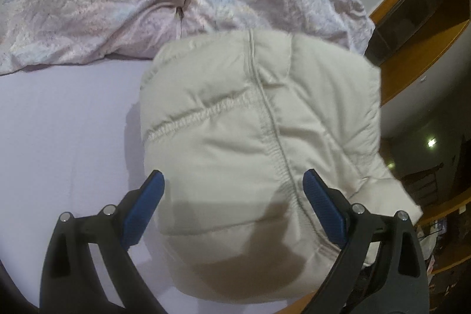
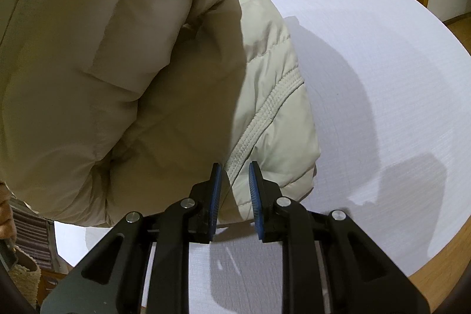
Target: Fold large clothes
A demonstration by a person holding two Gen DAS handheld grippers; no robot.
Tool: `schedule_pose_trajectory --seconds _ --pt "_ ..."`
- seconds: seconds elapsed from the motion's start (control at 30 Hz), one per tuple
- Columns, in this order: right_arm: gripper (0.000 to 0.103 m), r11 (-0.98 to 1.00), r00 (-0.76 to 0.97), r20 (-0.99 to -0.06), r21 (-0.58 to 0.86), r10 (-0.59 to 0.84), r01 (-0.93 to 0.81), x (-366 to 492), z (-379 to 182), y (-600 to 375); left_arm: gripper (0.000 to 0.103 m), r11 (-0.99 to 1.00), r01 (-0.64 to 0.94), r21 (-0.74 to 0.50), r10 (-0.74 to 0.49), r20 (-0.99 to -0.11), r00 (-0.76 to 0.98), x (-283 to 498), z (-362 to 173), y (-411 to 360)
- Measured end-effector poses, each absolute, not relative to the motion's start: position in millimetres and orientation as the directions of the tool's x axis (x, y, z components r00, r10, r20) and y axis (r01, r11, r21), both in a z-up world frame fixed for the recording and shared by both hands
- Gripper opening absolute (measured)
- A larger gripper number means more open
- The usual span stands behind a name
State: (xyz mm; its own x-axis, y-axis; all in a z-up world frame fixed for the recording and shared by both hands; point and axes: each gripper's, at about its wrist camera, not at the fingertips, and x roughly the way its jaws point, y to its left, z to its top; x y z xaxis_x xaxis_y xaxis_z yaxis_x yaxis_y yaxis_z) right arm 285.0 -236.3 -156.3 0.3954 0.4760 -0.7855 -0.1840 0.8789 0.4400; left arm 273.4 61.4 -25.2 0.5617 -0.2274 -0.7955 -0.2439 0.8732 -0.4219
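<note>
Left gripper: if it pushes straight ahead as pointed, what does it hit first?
Most likely the cream puffer jacket: the left gripper stands open with the padded bulk between and ahead of its fingers. Contact is unclear from this view.

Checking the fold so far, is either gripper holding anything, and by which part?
The right gripper pinches the cream puffer jacket at its stitched edge seam. The left gripper stands open over the jacket, holding nothing.

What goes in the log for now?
left tongs open over jacket | right tongs pinching jacket seam | bed sheet underneath
</note>
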Motion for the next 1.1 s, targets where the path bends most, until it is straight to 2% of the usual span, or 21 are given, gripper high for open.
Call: schedule_pose_trajectory --seconds 0.47,0.77,0.93,1.1 --pt "0.02 0.879 0.398 -0.784 0.44 0.476 -0.184 285 -152 -245 0.094 0.893 -0.202 -0.402 -0.255 -0.822 0.509 298 -53 19" --pt "0.021 0.912 0.503 -0.772 0.401 0.389 -0.089 265 -121 -309 0.101 0.922 -0.175 -0.346 -0.226 -0.846 0.484 314 -61 -5" --pt "0.021 0.9 0.585 -0.697 0.408 0.415 -0.153 254 -69 -323 0.101 0.922 -0.175 -0.345 -0.225 -0.846 0.483 314 -57 1" --pt "0.021 0.839 0.6 -0.591 0.44 0.539 -0.321 261 -19 -290 0.1 0.907 -0.181 -0.38 -0.244 -0.825 0.51 305 -44 14"
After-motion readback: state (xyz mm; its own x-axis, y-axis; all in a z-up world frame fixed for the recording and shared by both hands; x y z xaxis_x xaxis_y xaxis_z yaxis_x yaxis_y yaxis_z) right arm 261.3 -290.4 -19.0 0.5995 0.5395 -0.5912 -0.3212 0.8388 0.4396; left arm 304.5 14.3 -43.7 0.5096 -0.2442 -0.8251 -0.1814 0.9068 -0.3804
